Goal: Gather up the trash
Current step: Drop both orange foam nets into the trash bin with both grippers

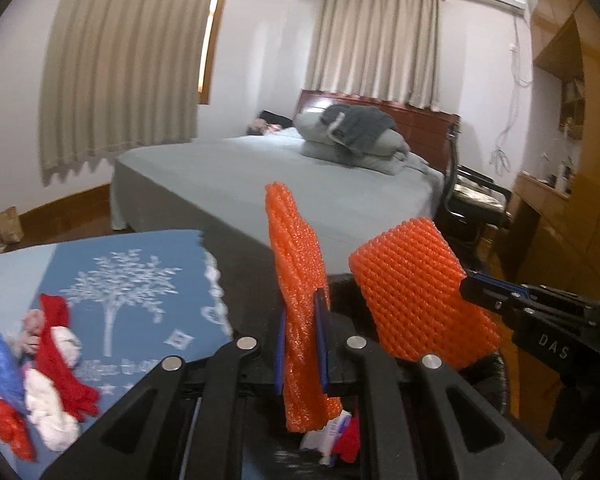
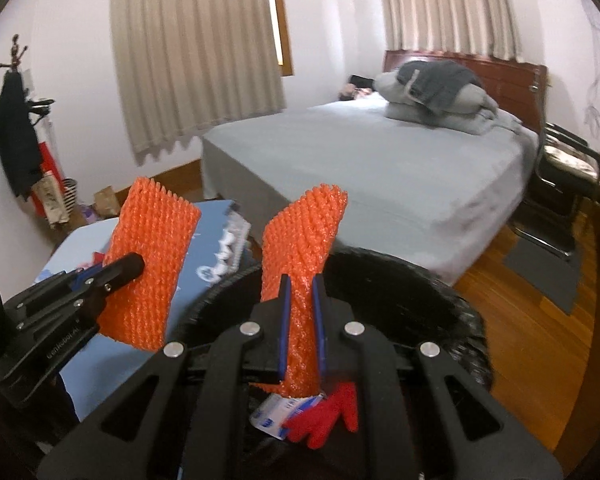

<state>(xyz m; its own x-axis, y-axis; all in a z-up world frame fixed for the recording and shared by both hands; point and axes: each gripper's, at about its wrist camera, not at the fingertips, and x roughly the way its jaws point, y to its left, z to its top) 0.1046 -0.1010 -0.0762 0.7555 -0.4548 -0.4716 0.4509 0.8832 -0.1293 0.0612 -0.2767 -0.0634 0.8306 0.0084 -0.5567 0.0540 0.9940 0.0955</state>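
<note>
Bedroom views from both wrists show each gripper carrying a piece of orange foam netting over a black-lined trash bin. The left gripper (image 1: 302,336) has its fingers (image 1: 281,352) pressed close on an orange foam mesh sleeve (image 1: 296,288), which stands upright between the blue pads and sticks out above and below them. The right gripper (image 2: 300,320) likewise pinches a second orange foam mesh sleeve (image 2: 300,248), held upright with its top flaring open.

In the left wrist view the right gripper enters from the right edge with its sleeve seen broadside; in the right wrist view the left gripper comes in from the left the same way. The two sleeves sit near each other but apart.

Below both grippers lies the round bin with a black plastic liner (image 2: 440,296). Inside it, just under the held sleeves, are a red foam net scrap (image 2: 324,412) and a white and blue wrapper (image 2: 276,410).

Left of the bin is a table covered by a blue cloth with a white tree print (image 1: 140,280). More trash remains on it: red, white and blue foam net pieces (image 1: 48,376) bunched at the near left corner.

Behind stand a bed with a grey sheet (image 2: 380,168), folded grey bedding, beige curtains and a wooden floor.
</note>
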